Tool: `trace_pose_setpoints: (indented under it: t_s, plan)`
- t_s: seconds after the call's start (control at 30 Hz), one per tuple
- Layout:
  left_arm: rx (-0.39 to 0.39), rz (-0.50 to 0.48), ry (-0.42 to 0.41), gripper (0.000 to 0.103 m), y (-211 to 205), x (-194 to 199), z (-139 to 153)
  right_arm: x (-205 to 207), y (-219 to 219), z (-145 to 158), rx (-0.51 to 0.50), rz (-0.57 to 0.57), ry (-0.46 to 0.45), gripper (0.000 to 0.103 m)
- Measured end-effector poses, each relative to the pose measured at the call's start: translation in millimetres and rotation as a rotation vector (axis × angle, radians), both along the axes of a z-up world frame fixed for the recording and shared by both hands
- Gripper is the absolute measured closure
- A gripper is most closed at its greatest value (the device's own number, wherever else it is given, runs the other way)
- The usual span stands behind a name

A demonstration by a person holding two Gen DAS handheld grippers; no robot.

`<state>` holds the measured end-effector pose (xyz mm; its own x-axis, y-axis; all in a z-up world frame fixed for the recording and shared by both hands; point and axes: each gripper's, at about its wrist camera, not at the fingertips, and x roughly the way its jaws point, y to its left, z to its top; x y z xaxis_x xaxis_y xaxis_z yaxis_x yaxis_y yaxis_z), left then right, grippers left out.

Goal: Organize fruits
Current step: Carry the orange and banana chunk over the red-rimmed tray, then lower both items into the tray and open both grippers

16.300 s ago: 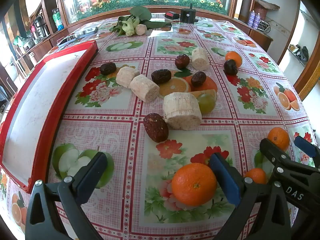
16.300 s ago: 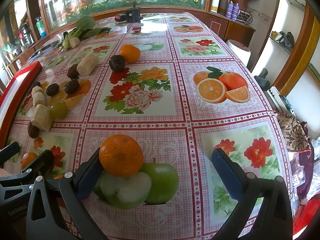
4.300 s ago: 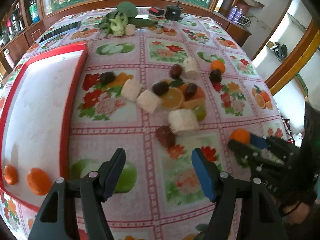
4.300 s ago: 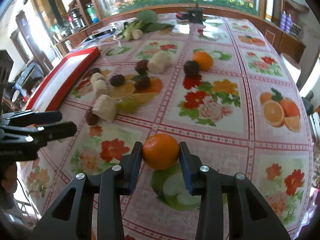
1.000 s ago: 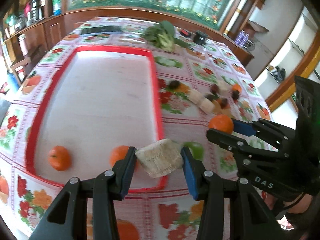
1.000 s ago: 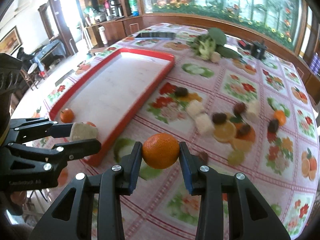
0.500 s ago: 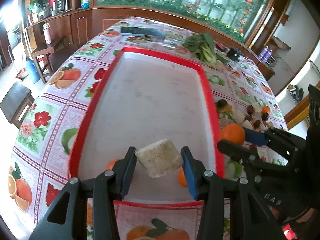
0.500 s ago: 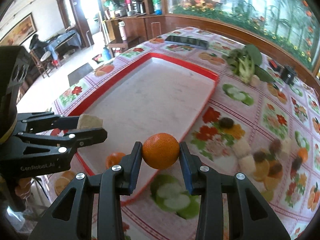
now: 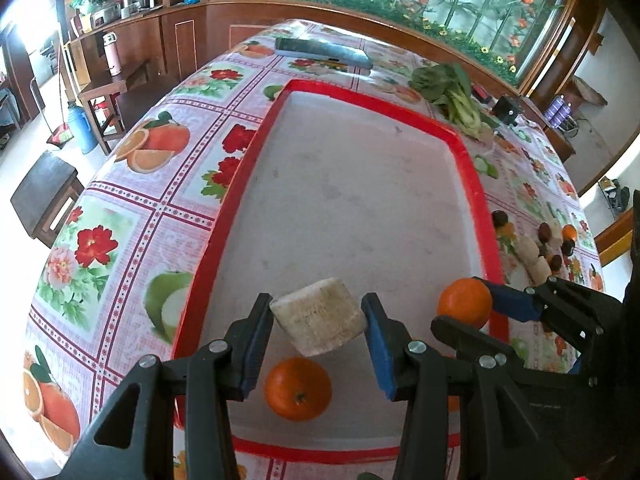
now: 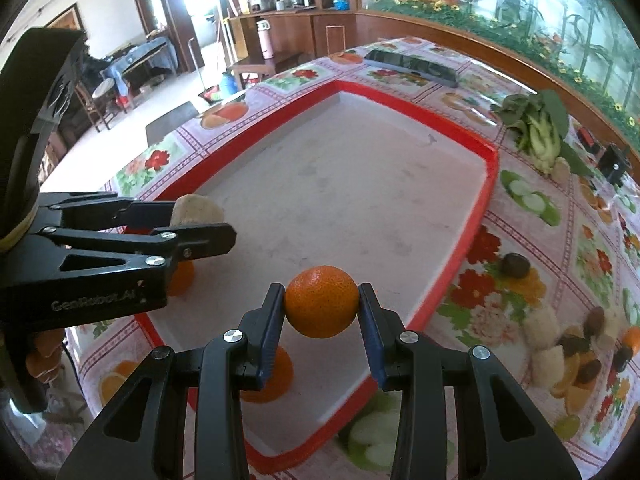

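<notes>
Orange-skinned tangerine [image 10: 321, 307] being pinched across its middle by right hand-held gripper [image 10: 321, 312], over red tray [image 10: 486, 152]; firm, round, prone to rolling. Pale fibrous chunk [image 9: 318, 317], seemingly light and stiff, being clamped by left hand-held gripper [image 9: 318, 334] above tray.

A pale, rough cylindrical fruit chunk [image 9: 318, 327] hung tilted in the left tool [image 9: 316, 330] above the red-rimmed tray [image 9: 466, 152]. A round orange [image 10: 321, 301] sat clamped in the right tool [image 10: 321, 308]. Another orange [image 9: 298, 388] lay on the tray's near end.
</notes>
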<state>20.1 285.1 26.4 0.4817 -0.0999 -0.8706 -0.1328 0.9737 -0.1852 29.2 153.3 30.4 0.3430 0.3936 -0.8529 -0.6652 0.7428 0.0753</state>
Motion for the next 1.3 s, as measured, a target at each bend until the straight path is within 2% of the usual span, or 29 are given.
trace_pose_setpoints:
  t_s: [0.57, 0.93, 1.3]
  plan:
    - [0.079, 0.007, 0.017, 0.054, -7.6, 2.4, -9.3, 4.8, -1.8, -11.4, -0.002, -0.005, 0.045, 0.065]
    - [0.086, 0.017, 0.005, 0.046, -11.3, -5.3, -3.4, 0.5, -6.1, -3.5, 0.017, -0.025, 0.048, 0.062]
    - [0.071, 0.018, -0.018, 0.045, -24.6, -19.4, 8.0, -12.4, -22.6, 15.0, 0.060, -0.055, 0.034, 0.061]
